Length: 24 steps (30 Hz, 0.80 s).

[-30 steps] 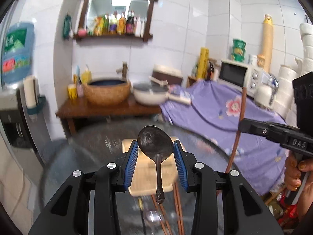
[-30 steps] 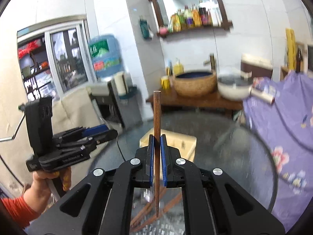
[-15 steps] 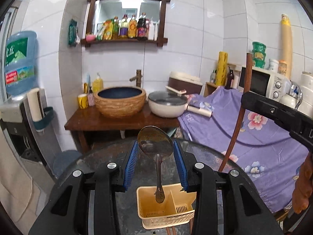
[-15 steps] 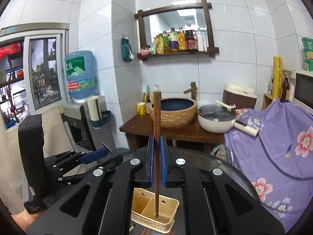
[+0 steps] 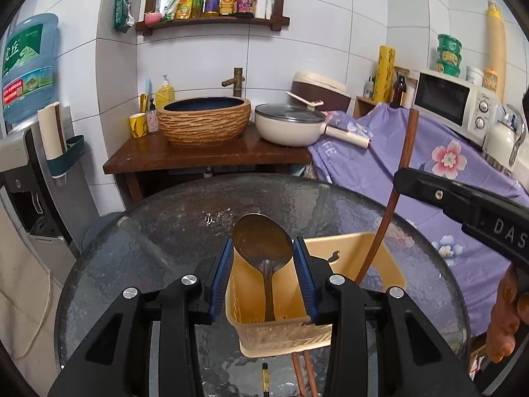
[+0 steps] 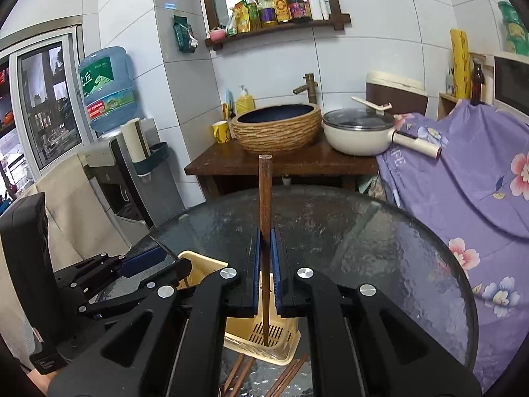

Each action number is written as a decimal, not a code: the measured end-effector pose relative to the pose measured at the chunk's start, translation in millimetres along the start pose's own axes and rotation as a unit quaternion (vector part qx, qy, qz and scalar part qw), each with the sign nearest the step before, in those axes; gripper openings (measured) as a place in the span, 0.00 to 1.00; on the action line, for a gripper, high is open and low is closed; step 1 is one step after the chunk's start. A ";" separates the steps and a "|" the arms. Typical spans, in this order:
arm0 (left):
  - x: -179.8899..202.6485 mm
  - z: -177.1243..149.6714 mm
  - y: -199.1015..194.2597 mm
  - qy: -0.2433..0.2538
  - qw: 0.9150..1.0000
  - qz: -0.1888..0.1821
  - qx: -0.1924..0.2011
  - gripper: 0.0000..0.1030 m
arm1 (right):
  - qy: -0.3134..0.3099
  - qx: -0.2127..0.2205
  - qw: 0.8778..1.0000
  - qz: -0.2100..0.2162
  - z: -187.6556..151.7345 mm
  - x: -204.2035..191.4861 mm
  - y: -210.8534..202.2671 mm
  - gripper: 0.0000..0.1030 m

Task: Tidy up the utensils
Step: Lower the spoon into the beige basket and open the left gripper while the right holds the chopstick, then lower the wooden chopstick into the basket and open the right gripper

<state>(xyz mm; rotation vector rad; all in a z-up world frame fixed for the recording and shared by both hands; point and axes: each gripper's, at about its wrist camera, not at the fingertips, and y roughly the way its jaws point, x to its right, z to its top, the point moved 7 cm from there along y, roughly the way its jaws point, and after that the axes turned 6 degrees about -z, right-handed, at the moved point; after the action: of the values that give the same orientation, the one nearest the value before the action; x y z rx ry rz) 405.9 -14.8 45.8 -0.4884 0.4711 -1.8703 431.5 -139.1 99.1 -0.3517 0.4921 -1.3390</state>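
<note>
Left tongs hide the yellow caddy's front; spoon handle dim.

Counted 1 spoon, 1 yellow caddy, 1 chopstick upright, plus approx. 4 more chopsticks flat on tabletop – ends hidden, so count unsure. Saw 2 grippers: left, right. Behind: 1 basin, 1 lidded pan, 1 microwave, 1 water jug, 1 yellow mug.
</note>
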 end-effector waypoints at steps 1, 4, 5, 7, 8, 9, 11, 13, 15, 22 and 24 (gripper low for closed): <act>0.6 -2.9 1.7 0.005 1.000 0.002 -0.003 0.35 | -0.001 0.001 1.000 -0.002 -0.4 0.3 0.6 0.07; -0.3 -7.5 7.3 0.004 1.000 0.002 -0.012 0.35 | 0.002 0.000 1.000 -0.003 -0.5 0.9 2.2 0.07; -1.0 -9.3 9.5 0.003 1.000 0.002 -0.016 0.35 | 0.002 0.000 1.000 -0.004 -0.3 1.4 2.5 0.07; -1.4 -13.0 12.3 0.002 1.000 -0.001 -0.021 0.35 | 0.005 -0.001 1.000 -0.006 -1.0 3.3 3.8 0.07; -1.0 -14.0 13.5 0.002 1.000 -0.001 -0.023 0.35 | 0.005 -0.002 1.000 -0.006 -1.3 4.4 4.0 0.07; -0.5 -15.6 14.8 0.003 1.000 -0.001 -0.026 0.35 | 0.004 -0.002 1.000 -0.006 -1.1 4.6 3.8 0.07; 0.5 -17.1 15.5 0.007 1.000 0.002 -0.024 0.35 | -0.002 -0.002 1.000 -0.008 -0.6 4.6 4.2 0.07; 1.5 -17.7 16.3 0.011 1.000 0.004 -0.024 0.35 | -0.003 -0.003 1.000 -0.008 -0.1 4.8 3.8 0.07; 2.4 -17.7 16.2 0.009 1.000 0.002 -0.025 0.35 | -0.004 -0.003 1.000 -0.008 0.0 4.8 4.2 0.07; 5.6 -16.1 0.8 -0.001 1.000 -0.011 -0.006 0.55 | -0.013 -0.008 1.000 -0.005 -4.3 2.8 4.4 0.09; 6.4 -19.1 -7.8 -0.003 1.000 -0.008 0.002 0.65 | -0.019 -0.006 1.000 -0.006 -7.8 3.2 1.7 0.21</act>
<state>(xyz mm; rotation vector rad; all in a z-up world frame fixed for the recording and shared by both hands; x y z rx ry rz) 387.3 -16.6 34.7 -0.4969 0.4608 -1.8839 429.3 -141.6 91.3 -0.3901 0.4674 -1.3388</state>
